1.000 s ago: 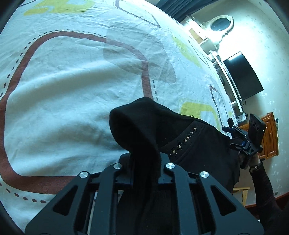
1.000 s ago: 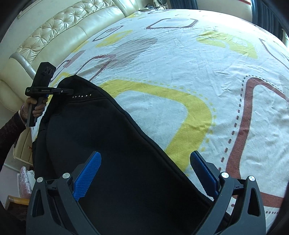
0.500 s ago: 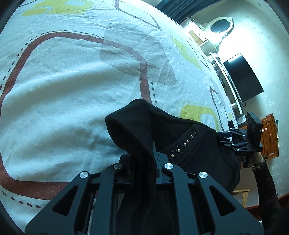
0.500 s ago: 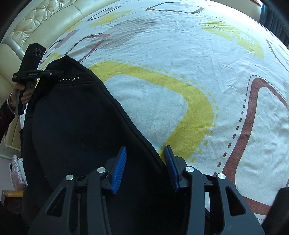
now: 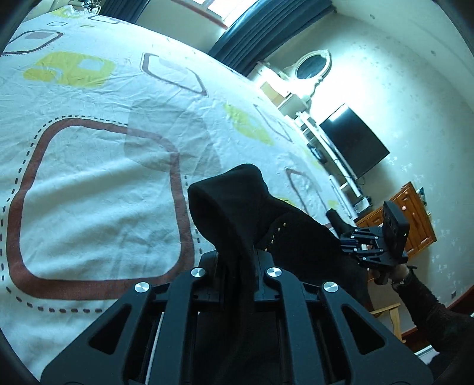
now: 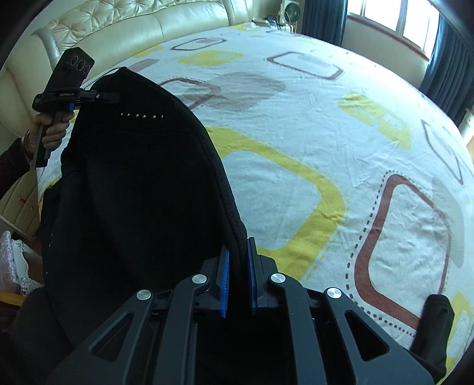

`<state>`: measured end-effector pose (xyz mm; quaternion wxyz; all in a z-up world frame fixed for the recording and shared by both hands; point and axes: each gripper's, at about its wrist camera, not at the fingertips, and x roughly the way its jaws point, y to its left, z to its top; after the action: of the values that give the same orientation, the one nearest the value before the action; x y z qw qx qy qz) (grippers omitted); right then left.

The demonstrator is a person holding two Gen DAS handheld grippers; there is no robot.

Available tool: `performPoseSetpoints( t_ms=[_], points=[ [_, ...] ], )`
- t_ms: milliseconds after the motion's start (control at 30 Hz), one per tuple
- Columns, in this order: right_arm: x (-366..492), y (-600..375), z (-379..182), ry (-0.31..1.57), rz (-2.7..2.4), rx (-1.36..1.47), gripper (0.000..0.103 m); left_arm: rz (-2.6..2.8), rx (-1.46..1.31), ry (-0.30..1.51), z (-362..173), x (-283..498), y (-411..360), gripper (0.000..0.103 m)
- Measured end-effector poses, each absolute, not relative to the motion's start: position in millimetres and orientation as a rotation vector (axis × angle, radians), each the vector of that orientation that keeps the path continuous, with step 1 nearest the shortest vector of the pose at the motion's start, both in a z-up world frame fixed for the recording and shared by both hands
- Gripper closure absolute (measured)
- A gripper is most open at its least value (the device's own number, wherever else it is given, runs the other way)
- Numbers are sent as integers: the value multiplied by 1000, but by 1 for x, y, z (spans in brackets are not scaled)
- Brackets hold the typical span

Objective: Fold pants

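Note:
The black pants (image 6: 142, 189) with a row of small studs hang stretched between my two grippers above the patterned bedsheet (image 6: 311, 142). My right gripper (image 6: 237, 275) is shut on the pants' edge between its blue pads (image 6: 224, 284). My left gripper (image 5: 237, 266) is shut on a bunched corner of the pants (image 5: 234, 201). In the right wrist view the left gripper (image 6: 89, 96) holds the upper left corner. In the left wrist view the right gripper (image 5: 348, 241) grips the far end.
A cream tufted headboard (image 6: 133, 23) runs behind the bed. A dark TV (image 5: 352, 142), a white dresser with oval mirror (image 5: 311, 63) and a wooden cabinet (image 5: 414, 216) stand along the far wall. Dark curtains (image 6: 450, 68) hang by the window.
My right gripper has closed from wide open onto the pants' edge. Both grippers have lifted, raising the pants off the sheet.

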<state>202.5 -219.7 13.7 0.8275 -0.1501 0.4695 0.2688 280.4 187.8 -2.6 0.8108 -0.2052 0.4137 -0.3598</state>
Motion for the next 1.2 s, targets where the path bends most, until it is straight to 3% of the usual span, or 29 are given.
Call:
performPoseSetpoints(
  t_ms=[167, 300, 367, 400, 433, 567, 733, 900, 1000, 1200],
  points=[
    [108, -202, 33, 871, 569, -426, 92, -822, -507, 797, 12, 218, 211, 94],
    [44, -188, 6, 883, 580, -496, 92, -809, -478, 830, -3, 164, 216, 92],
    [21, -181, -18, 928, 599, -489, 92, -785, -479, 859, -19, 143, 219, 88],
    [15, -179, -30, 947, 606, -491, 92, -768, -494, 875, -27, 135, 222, 79],
    [7, -176, -42, 966, 612, -499, 88, -753, -513, 880, -34, 127, 227, 71],
    [-6, -176, -48, 950, 580, -474, 82, -707, -593, 894, -54, 102, 243, 68],
    [-6, -186, -45, 1001, 618, -362, 41, -680, -716, 917, -72, 75, 254, 68],
    [-11, -198, -25, 1006, 640, -295, 41, -615, -598, 926, -67, 55, 251, 68],
    [-1, -239, -4, 998, 611, -103, 30, -544, -490, 962, -66, 42, 258, 36],
    [30, -306, 3, 1006, 492, 136, 30, -456, -661, 906, -57, 51, 298, 33]
  ],
)
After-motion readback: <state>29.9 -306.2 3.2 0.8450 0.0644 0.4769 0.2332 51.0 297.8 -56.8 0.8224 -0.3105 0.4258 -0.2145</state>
